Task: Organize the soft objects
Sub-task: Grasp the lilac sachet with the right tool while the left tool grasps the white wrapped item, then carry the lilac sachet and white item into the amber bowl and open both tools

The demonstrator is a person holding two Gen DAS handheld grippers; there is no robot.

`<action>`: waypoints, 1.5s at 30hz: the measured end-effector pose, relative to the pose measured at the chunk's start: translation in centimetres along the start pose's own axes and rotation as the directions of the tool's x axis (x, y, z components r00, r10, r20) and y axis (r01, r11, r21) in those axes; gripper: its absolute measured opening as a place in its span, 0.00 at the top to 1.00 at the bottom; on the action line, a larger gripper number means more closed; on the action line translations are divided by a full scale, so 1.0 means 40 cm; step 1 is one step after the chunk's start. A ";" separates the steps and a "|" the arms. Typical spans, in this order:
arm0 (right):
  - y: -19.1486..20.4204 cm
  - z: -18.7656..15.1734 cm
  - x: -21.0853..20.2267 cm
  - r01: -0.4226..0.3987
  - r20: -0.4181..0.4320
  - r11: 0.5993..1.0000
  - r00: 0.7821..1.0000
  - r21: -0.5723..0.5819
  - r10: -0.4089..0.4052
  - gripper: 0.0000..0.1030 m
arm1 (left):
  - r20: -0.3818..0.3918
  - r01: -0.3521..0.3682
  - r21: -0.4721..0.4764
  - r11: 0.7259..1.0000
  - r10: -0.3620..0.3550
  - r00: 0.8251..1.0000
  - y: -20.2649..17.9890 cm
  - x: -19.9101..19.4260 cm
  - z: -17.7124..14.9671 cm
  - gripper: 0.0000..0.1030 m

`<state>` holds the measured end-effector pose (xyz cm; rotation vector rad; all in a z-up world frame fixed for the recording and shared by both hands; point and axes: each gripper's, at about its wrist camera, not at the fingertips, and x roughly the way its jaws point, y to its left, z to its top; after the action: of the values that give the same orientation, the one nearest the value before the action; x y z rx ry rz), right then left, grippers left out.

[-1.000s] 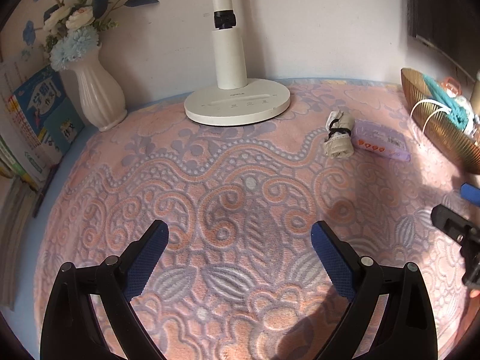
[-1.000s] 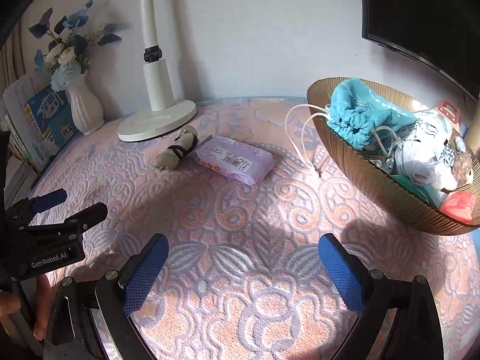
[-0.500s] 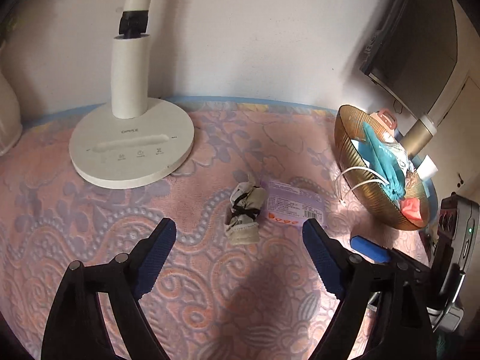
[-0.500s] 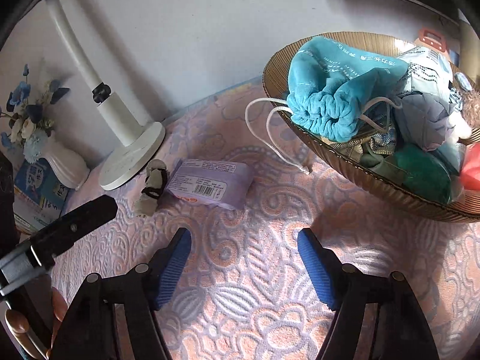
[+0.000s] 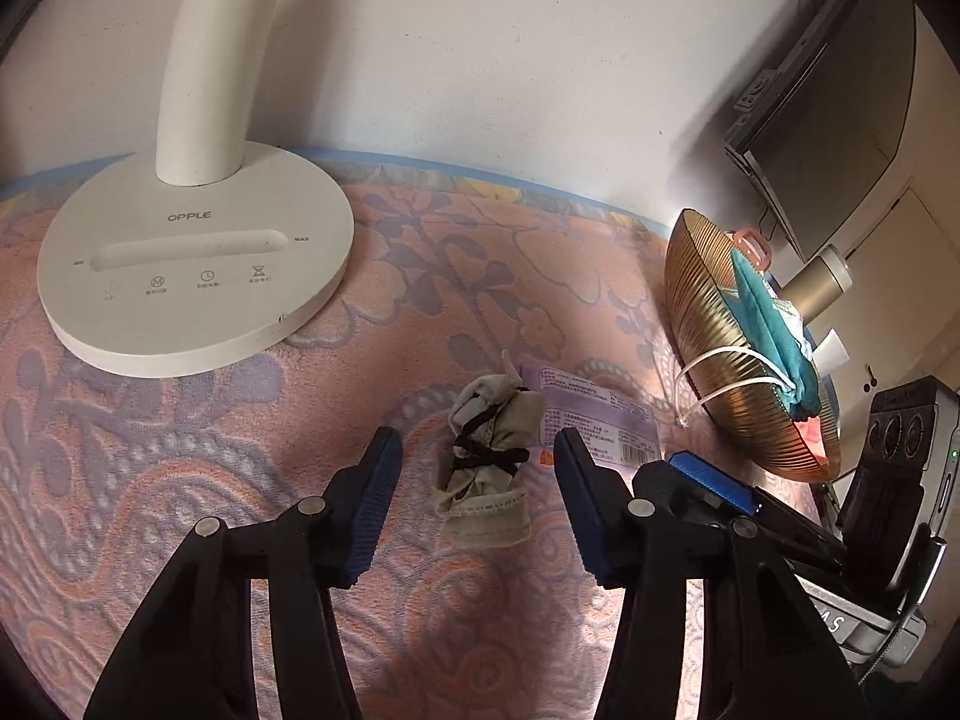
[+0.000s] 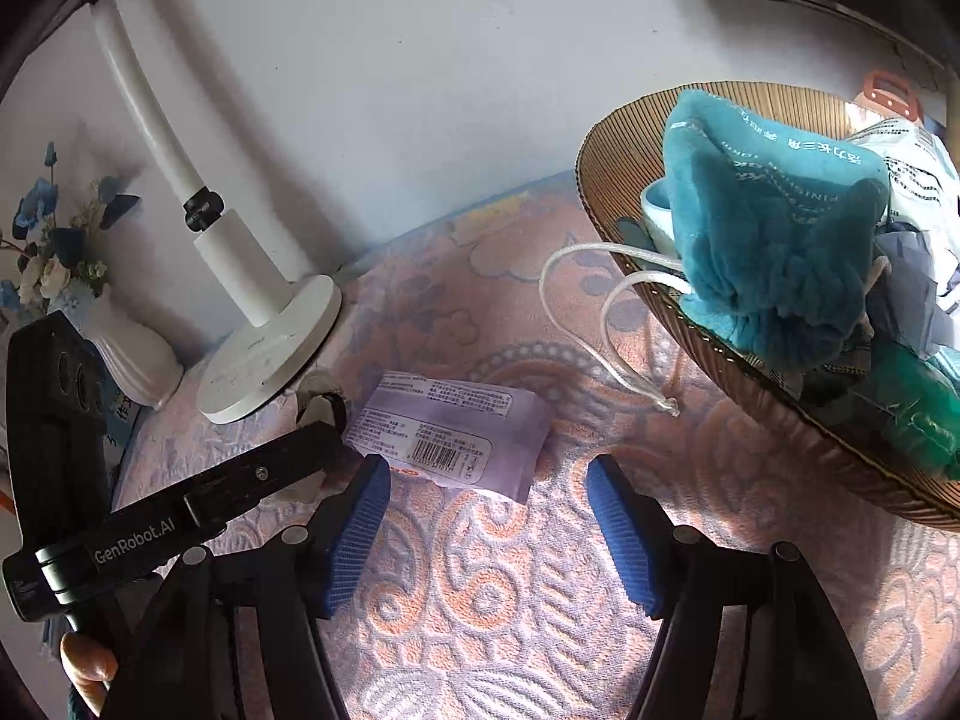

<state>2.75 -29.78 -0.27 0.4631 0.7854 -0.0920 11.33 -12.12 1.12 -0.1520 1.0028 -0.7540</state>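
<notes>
White lamp point(image 5: 198, 276) standing on a pink and purple blanket with swirly flowers point(image 5: 456, 276), round base flat, thick pole going up, small button marks on the base. White vase point(image 6: 129, 354) just beside the lamp, holding blue and white flowers point(image 6: 48, 240). Plain pale wall point(image 6: 420, 90) behind both. Dark screen point(image 5: 834, 138) hanging on the wall at the far side. Gold tube point(image 5: 819, 288) and small white tube point(image 5: 834, 351) lying near each other under the screen, past the blanket's edge.
</notes>
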 end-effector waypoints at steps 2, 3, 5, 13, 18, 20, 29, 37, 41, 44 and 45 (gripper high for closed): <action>-0.007 0.002 0.008 -0.030 -0.023 1.000 0.999 0.006 0.030 0.34 | -0.003 -0.027 0.013 1.000 0.027 1.000 -0.008 0.005 0.000 0.59; -0.005 0.002 0.012 -0.033 -0.031 0.999 0.999 0.002 0.033 0.34 | -0.001 -0.050 0.026 0.998 0.051 0.999 -0.016 0.008 0.000 0.66; 0.003 0.003 0.014 -0.058 -0.031 0.998 0.998 -0.010 0.058 0.34 | 0.006 -0.095 0.040 0.995 0.095 0.995 -0.025 0.011 -0.002 0.74; 0.090 -0.028 0.018 -0.165 -0.092 0.973 0.984 -0.163 0.151 0.34 | 0.041 -0.335 0.043 0.941 0.333 0.942 -0.029 -0.024 -0.012 0.78; 0.112 -0.046 0.007 -0.120 -0.102 0.968 0.990 -0.220 0.100 0.34 | 0.090 -0.429 -0.034 0.903 0.430 0.898 0.009 -0.098 -0.026 0.78; 0.093 -0.041 0.003 -0.032 -0.076 0.979 0.997 -0.203 0.017 0.33 | 0.094 -0.424 -0.047 0.904 0.427 0.899 0.024 -0.103 -0.019 0.78; 0.131 0.029 0.106 0.096 -0.089 0.950 0.988 -0.296 -0.128 0.33 | 0.103 -0.432 -0.004 0.902 0.430 0.897 0.003 -0.077 -0.023 0.78; 0.144 0.026 0.123 0.129 -0.059 0.930 0.986 -0.345 -0.159 0.52 | 0.077 -0.420 0.033 0.907 0.417 0.906 -0.010 -0.027 -0.033 0.78; 0.146 -0.004 0.094 0.116 -0.067 0.922 0.986 -0.369 -0.151 0.57 | 0.095 -0.433 0.051 0.900 0.428 0.899 -0.016 -0.017 -0.037 0.78; 0.127 -0.032 0.059 0.090 -0.085 0.921 0.988 -0.379 -0.131 0.57 | 0.115 -0.441 0.058 0.896 0.432 0.894 -0.025 -0.018 -0.046 0.78; 0.113 -0.044 0.042 0.071 -0.096 0.923 0.989 -0.379 -0.115 0.57 | 0.125 -0.443 0.056 0.895 0.434 0.892 -0.029 -0.030 -0.055 0.78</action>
<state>3.92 -24.81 -0.86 0.0673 0.9166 -0.0014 8.59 -11.76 1.25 0.1063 0.8566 -0.3651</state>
